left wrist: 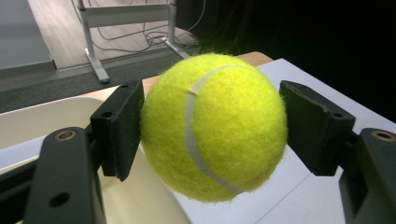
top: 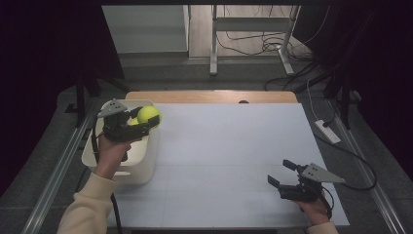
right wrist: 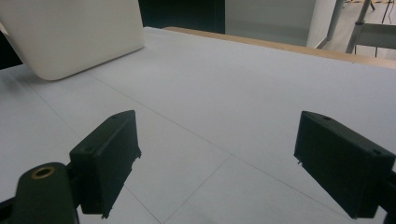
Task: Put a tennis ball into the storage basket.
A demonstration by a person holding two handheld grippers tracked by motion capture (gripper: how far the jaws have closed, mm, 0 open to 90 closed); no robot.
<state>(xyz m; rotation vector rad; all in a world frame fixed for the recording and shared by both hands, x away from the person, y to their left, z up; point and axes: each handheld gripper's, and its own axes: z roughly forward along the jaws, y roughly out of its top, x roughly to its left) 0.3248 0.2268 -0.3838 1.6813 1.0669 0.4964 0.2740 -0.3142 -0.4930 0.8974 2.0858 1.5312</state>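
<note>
Left gripper (top: 148, 123): clamped on the ball (top: 148, 114), one pad on each side; in the left gripper view the ball (left wrist: 214, 127) sits squarely between the two pads, both pressing on it.
Ball: yellow-green, held in the air over the right rim of the bin (top: 146, 168), at the bin's far end, about where bin meets table.
Bin: cream, open-topped, on the left edge of the table (top: 234, 146); its left wall lies along the table's left side. A second yellow-green thing shows low in the bin behind the left gripper; what it is I cannot tell.
Right gripper (top: 282, 175): jaws wide apart, nothing between them; held low at the near right corner of the table, close to the right edge and near edge.
Table: white top, with a wooden strip (top: 209, 96) along the far edge.
Open room: the whole middle and far right of the white top lies bare between the two grippers, which are well apart.
Beyond the edges: metal rails run along both sides; a white power strip (top: 327, 131) and cables lie on the floor to the right.
</note>
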